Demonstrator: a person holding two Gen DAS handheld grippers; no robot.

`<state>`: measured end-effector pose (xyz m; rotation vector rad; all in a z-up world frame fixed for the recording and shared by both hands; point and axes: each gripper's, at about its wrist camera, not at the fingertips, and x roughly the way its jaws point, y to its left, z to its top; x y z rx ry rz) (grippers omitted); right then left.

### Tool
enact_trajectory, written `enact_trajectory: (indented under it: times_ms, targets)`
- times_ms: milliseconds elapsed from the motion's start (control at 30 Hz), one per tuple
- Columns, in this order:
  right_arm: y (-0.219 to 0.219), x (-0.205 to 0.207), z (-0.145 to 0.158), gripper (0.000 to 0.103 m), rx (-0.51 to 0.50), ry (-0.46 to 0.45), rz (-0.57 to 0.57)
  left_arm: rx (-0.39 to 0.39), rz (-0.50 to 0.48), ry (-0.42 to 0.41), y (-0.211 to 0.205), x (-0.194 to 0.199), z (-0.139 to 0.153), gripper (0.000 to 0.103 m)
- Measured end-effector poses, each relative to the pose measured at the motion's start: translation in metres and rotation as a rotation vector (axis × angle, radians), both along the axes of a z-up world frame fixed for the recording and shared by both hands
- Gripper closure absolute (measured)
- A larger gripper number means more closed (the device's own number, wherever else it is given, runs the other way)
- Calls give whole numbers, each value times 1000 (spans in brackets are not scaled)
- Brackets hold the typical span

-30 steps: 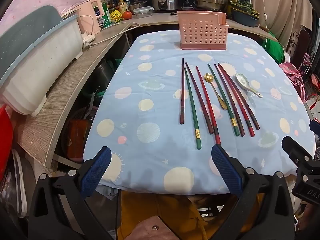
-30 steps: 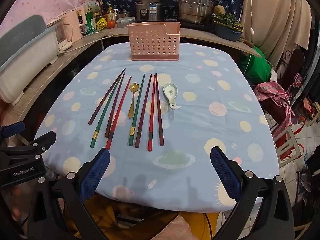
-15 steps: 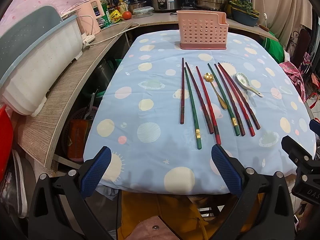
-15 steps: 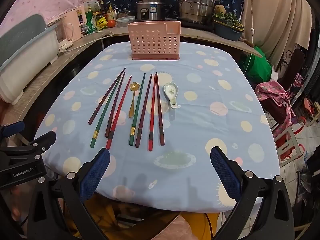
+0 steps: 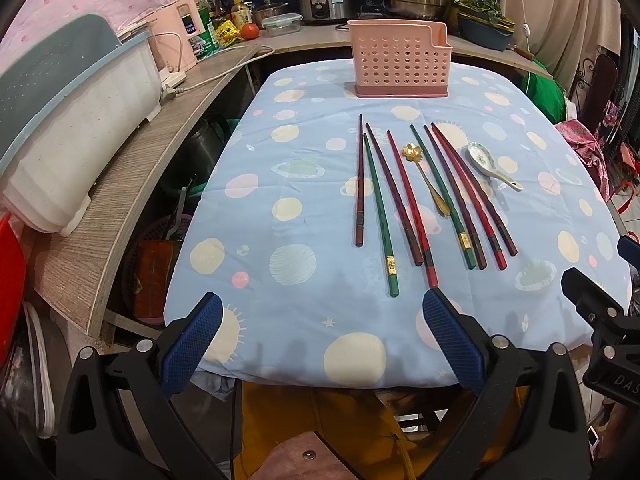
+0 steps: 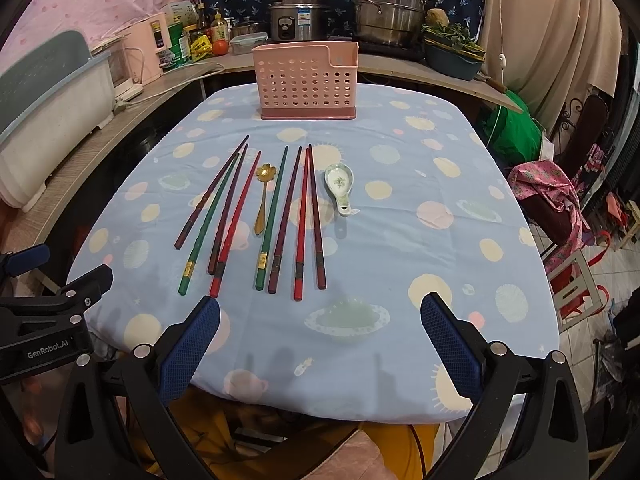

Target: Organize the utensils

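Several red, maroon and green chopsticks (image 5: 416, 200) (image 6: 264, 216) lie side by side on the blue spotted tablecloth (image 5: 304, 184). A gold flower spoon (image 5: 424, 176) (image 6: 264, 196) lies among them. A white ceramic spoon (image 5: 490, 164) (image 6: 340, 184) lies to their right. A pink perforated utensil holder (image 5: 400, 64) (image 6: 306, 80) stands empty-looking at the table's far end. My left gripper (image 5: 320, 344) is open and empty at the near edge. My right gripper (image 6: 320, 344) is open and empty, also at the near edge.
A wooden counter (image 5: 132, 184) curves along the left with a white and teal bin (image 5: 72, 128). Pots, a rice cooker (image 6: 298, 16) and bottles stand behind the holder. A pink bag (image 6: 552, 188) and stool sit to the right.
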<state>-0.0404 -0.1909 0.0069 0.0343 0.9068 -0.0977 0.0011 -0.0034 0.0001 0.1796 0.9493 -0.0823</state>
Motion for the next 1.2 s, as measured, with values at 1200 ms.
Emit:
enact_trajectory:
  times_ms: [1200]
  targets:
    - [-2,0,-2,7,2,5,-2,-1,-5,4,-3,-1,-3,7]
